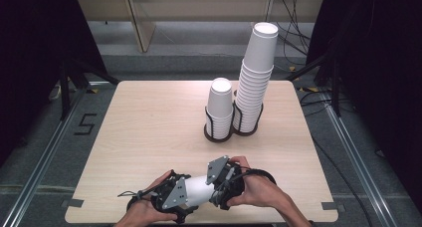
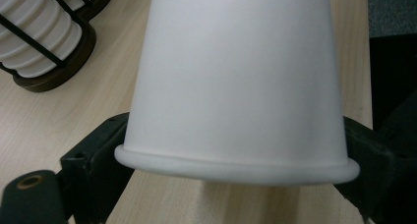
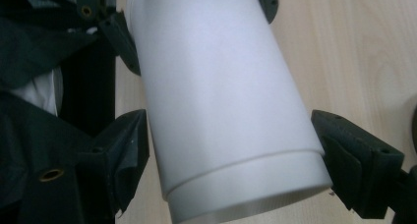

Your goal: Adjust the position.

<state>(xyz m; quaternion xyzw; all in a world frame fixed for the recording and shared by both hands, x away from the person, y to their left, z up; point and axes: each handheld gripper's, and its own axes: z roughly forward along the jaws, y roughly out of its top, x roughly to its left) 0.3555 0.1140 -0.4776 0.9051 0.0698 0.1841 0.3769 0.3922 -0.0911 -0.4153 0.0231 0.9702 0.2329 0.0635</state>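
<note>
A white paper cup [image 1: 200, 188] lies on its side just above the table's front edge, held between both grippers. My left gripper [image 1: 183, 195] is shut on its rim end; in the left gripper view the rolled rim of the cup [image 2: 236, 91] sits between the two black jaws of the left gripper [image 2: 236, 153], which press on both sides. My right gripper [image 1: 222, 183] is shut on the base end. In the right gripper view the cup [image 3: 216, 96] runs away from the right gripper [image 3: 228, 145], whose jaws touch its sides.
On the wooden table [image 1: 149, 122], right of centre, a black double holder [image 1: 213, 134] carries a short stack of white cups [image 1: 220, 105] and a tall leaning stack [image 1: 256, 77]. The short stack [image 2: 34, 37] stands close beyond the left gripper. Dark floor surrounds the table.
</note>
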